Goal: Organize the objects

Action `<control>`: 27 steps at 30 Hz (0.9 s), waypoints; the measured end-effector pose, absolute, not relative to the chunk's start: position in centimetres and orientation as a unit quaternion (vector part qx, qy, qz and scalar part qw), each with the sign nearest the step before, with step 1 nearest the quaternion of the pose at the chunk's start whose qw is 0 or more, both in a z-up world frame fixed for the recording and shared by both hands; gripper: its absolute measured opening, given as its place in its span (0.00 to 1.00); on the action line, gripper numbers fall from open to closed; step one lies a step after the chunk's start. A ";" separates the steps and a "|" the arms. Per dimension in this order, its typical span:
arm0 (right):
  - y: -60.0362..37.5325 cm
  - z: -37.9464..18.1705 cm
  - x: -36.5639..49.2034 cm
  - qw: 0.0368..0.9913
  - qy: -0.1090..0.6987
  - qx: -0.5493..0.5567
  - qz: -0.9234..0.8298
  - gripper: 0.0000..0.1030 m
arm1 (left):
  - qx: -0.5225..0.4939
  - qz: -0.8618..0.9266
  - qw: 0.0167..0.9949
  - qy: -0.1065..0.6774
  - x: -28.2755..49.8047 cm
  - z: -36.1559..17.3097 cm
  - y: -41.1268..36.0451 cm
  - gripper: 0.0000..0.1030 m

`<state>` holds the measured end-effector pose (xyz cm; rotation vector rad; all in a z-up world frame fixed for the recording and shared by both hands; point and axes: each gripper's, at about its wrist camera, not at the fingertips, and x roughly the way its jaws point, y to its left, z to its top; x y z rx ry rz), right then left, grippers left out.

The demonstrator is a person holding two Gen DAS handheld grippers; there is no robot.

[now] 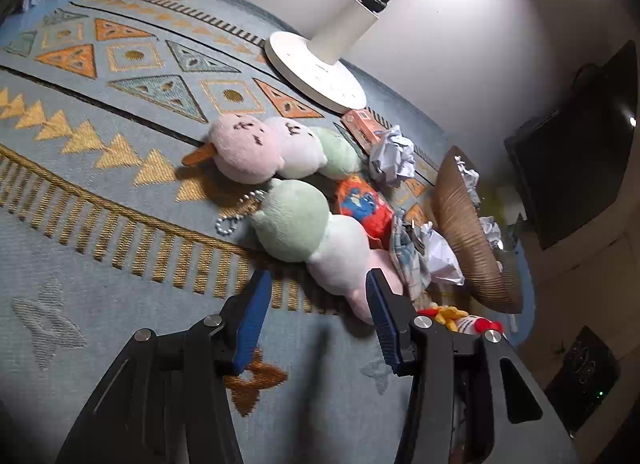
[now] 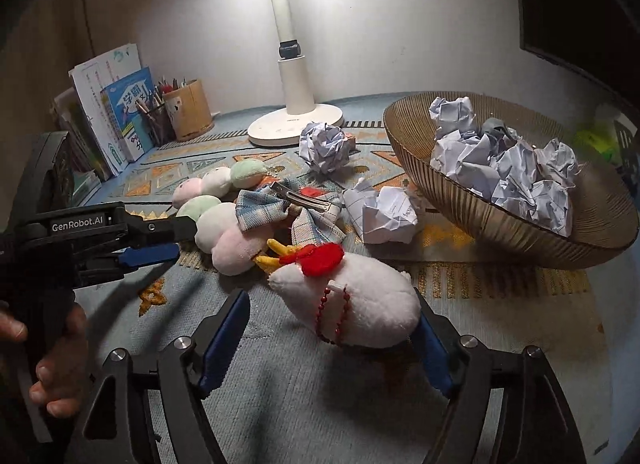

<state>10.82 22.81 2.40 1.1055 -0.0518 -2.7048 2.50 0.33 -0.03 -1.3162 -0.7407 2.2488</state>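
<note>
My left gripper [image 1: 316,284] is open, its jaws just short of the near three-ball plush dango [image 1: 320,232], green, white and pink, with a bead chain [image 1: 236,215]. A second dango plush [image 1: 272,147] lies behind it. In the right wrist view the left gripper [image 2: 176,240] comes in from the left beside the near dango [image 2: 224,232]. My right gripper [image 2: 332,320] is open around a white plush chicken [image 2: 360,296] with a red comb and red bead chain; the chicken lies on the mat. The brown ribbed bowl [image 2: 520,232] holds several crumpled paper balls [image 2: 512,171].
Loose paper balls [image 2: 326,145] [image 2: 386,215], a plaid bow clip [image 2: 288,207], an orange packet [image 1: 364,207] and a small orange box [image 1: 362,125] lie on the patterned mat [image 1: 100,167]. A white lamp base [image 2: 296,123], pencil cup [image 2: 188,107] and books [image 2: 116,103] stand behind.
</note>
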 end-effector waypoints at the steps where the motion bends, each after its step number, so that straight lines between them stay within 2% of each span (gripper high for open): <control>1: 22.7 2.4 10.8 0.113 -0.020 0.377 -0.919 0.82 | -0.472 0.803 0.220 -0.289 2.5 -0.2 0.3 0.52; 3: 22.6 2.4 10.7 0.114 -0.019 0.379 -0.918 0.84 | -0.449 0.795 0.229 -0.338 2.8 -0.3 0.3 0.84; 6: 22.6 2.4 10.6 0.113 -0.022 0.380 -0.918 0.85 | -0.437 0.822 0.188 -0.311 3.1 0.6 2.2 0.98; 8: 22.8 2.4 10.6 0.114 -0.028 0.380 -0.917 0.85 | -0.433 0.851 0.142 -0.260 3.3 1.2 4.3 0.98; 13: 23.7 2.5 10.6 0.122 -0.059 0.381 -0.915 0.85 | -0.450 0.891 0.036 -0.050 2.8 1.3 10.2 0.97; 14: 23.8 2.4 10.5 0.116 -0.059 0.385 -0.914 0.85 | -0.457 0.889 0.030 -0.029 2.5 1.2 10.8 0.97; 17: 23.9 2.3 10.1 0.110 -0.064 0.393 -0.911 0.86 | -0.464 0.885 0.019 -0.011 1.6 1.0 10.6 0.97; 19: 23.9 2.4 10.2 0.109 -0.062 0.391 -0.912 0.86 | -0.460 0.888 0.016 0.002 1.7 1.1 10.2 0.85; 21: 23.8 2.5 10.4 0.117 -0.060 0.390 -0.911 0.86 | -0.455 0.890 0.034 0.004 2.2 1.4 9.1 0.66; 27: 23.7 2.7 10.8 0.128 -0.060 0.382 -0.913 0.86 | -0.459 0.879 0.125 0.023 5.4 1.4 3.7 0.63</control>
